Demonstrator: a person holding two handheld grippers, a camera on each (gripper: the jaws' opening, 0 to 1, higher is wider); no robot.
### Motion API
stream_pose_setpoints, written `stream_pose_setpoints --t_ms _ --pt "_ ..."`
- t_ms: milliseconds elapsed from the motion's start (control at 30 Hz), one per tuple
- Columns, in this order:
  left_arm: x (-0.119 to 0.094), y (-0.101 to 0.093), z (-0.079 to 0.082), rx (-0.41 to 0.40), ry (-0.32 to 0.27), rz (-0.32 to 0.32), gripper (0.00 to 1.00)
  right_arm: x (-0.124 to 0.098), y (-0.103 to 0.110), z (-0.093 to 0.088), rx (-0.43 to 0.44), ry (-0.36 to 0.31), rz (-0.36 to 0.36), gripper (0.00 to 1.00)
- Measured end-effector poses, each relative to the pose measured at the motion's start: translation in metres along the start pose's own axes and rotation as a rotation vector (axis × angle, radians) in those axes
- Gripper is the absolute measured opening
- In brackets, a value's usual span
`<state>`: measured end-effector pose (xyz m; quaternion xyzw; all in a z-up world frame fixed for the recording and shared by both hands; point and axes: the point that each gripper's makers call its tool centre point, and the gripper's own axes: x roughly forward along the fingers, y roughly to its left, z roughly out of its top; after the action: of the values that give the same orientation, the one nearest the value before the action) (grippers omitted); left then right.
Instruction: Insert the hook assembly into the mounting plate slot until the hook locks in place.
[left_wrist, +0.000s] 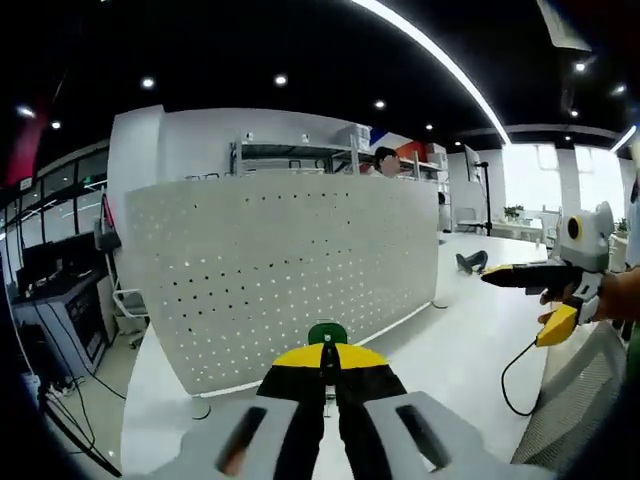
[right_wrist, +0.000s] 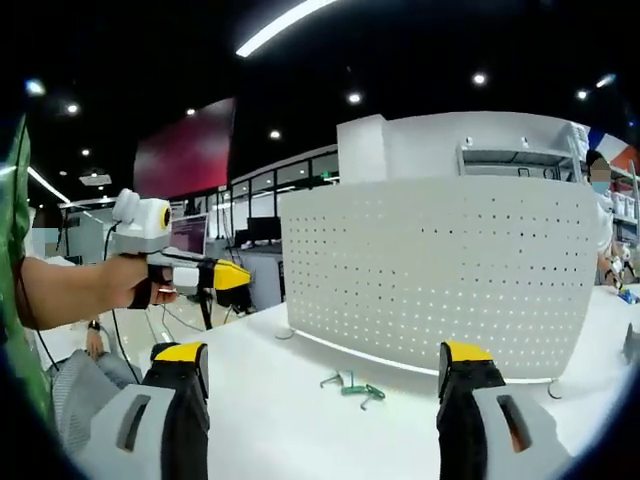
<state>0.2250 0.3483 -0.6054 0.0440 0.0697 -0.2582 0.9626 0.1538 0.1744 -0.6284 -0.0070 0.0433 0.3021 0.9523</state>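
In the left gripper view, the left tongs (left_wrist: 328, 362) rose from the bottom centre with their yellow tips pressed together on a small green hook piece (left_wrist: 327, 333), held in front of the white perforated mounting plate (left_wrist: 290, 270) standing on the white worktop (left_wrist: 450, 350). In the right gripper view, the right tongs (right_wrist: 325, 365) stood wide apart and empty, with more green and metal hooks (right_wrist: 352, 387) lying on the worktop between and just beyond their tips, near the plate's foot. The step appeared to be carrying the hook to the plate; next it would need lining up with a slot and pushing home.
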Motion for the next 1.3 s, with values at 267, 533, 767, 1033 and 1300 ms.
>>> stream_pose_setpoints --t_ms 267,533,767,1033,1300 --pt "0.009 0.049 0.041 -0.007 -0.064 0.124 0.02 0.005 -0.004 0.011 -0.023 -0.020 0.001 1.00" --pt "0.025 0.093 0.081 -0.021 -0.126 0.261 0.02 0.009 -0.004 0.009 -0.023 -0.007 0.011 1.00" --pt "0.042 0.128 0.105 -0.078 -0.172 0.343 0.02 0.009 -0.009 0.012 -0.022 -0.009 0.003 1.00" --pt "0.065 0.151 0.113 -0.075 -0.170 0.400 0.02 0.010 -0.016 0.011 -0.021 -0.009 -0.010 1.00" --pt "0.082 0.169 0.107 -0.019 -0.140 0.453 0.02 0.012 -0.022 0.011 -0.017 -0.008 -0.021 1.00"
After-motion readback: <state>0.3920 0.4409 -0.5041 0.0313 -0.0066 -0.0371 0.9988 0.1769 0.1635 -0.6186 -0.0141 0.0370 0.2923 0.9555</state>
